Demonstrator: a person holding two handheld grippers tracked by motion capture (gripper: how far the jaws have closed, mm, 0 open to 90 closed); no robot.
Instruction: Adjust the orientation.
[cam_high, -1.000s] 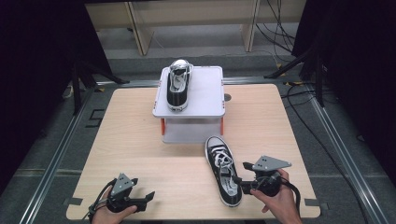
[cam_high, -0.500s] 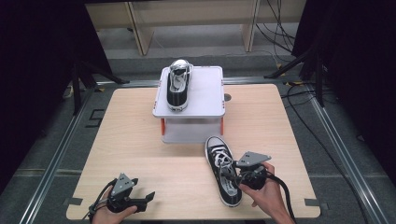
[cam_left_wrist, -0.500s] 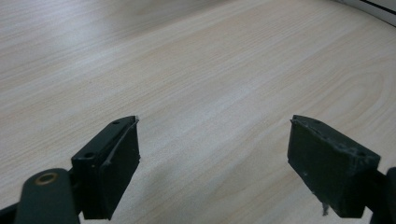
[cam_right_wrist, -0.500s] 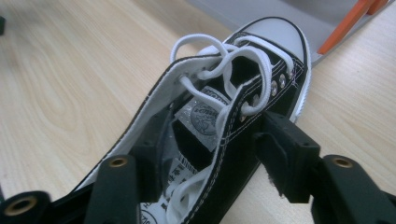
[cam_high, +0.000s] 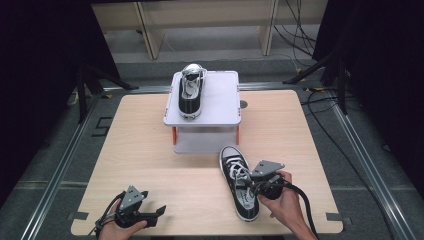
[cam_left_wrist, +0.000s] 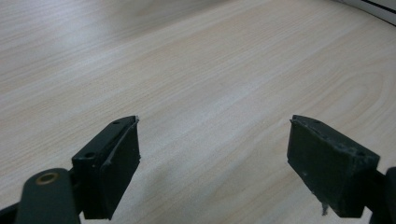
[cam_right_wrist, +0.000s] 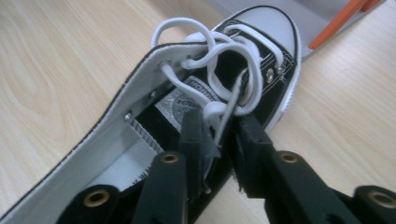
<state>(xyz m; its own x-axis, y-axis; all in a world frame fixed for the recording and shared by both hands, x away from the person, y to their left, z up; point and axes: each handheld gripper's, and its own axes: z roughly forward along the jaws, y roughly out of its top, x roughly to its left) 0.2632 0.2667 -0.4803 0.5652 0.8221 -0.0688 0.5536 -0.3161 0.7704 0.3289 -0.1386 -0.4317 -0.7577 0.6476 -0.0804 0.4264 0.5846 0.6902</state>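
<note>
A black-and-white sneaker (cam_high: 233, 161) lies on the wooden table (cam_high: 145, 150) in front of the stand, toe toward the stand. My right gripper (cam_high: 253, 186) is at its right side. In the right gripper view the jaws (cam_right_wrist: 219, 135) are shut on the sneaker's (cam_right_wrist: 261, 28) upper edge by the eyelets, with a white lace (cam_right_wrist: 205, 51) caught between them. A matching sneaker (cam_high: 190, 92) stands on the white raised platform (cam_high: 220, 95). My left gripper (cam_high: 155, 214) rests at the table's front left, open (cam_left_wrist: 215, 154) over bare wood.
The platform has orange legs (cam_high: 174, 135) and a lower shelf. Black cables (cam_high: 320, 125) run along the floor at the right. Wooden furniture legs (cam_high: 150, 35) stand behind the table. The table's front edge lies just under both hands.
My right gripper has moved left from beside the sneaker onto its side and closed on the upper. The left gripper has stayed put.
</note>
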